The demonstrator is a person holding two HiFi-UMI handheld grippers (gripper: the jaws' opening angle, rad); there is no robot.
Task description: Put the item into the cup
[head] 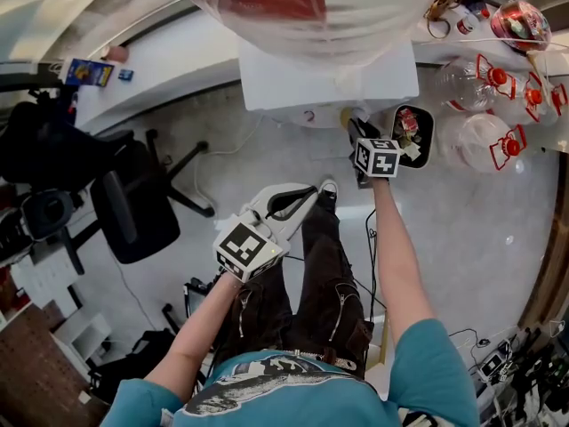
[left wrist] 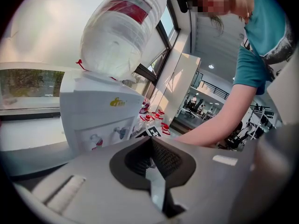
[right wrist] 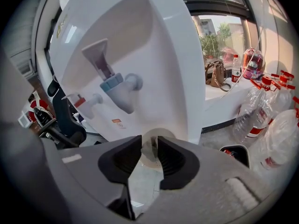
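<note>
A pale paper cup (right wrist: 164,135) stands at the foot of the white water dispenser (right wrist: 140,45), below its blue tap (right wrist: 117,85). My right gripper (right wrist: 149,147) is right at the cup, jaws apart, with the cup's near rim showing in the gap and the pads not pressing on it. In the head view the right gripper (head: 358,132) reaches out to the dispenser's base, where the cup (head: 345,115) is mostly hidden. My left gripper (head: 308,194) hangs lower and nearer, over the person's legs; its jaws meet at the tips (left wrist: 150,141) with nothing seen between them.
A large water bottle (left wrist: 124,27) sits upside down on the dispenser (left wrist: 98,111). A black bin (head: 414,136) with rubbish stands right of the dispenser, with empty red-capped bottles (head: 484,140) beyond it. An office chair (head: 133,203) is at the left. A bag (right wrist: 215,73) rests on the window sill.
</note>
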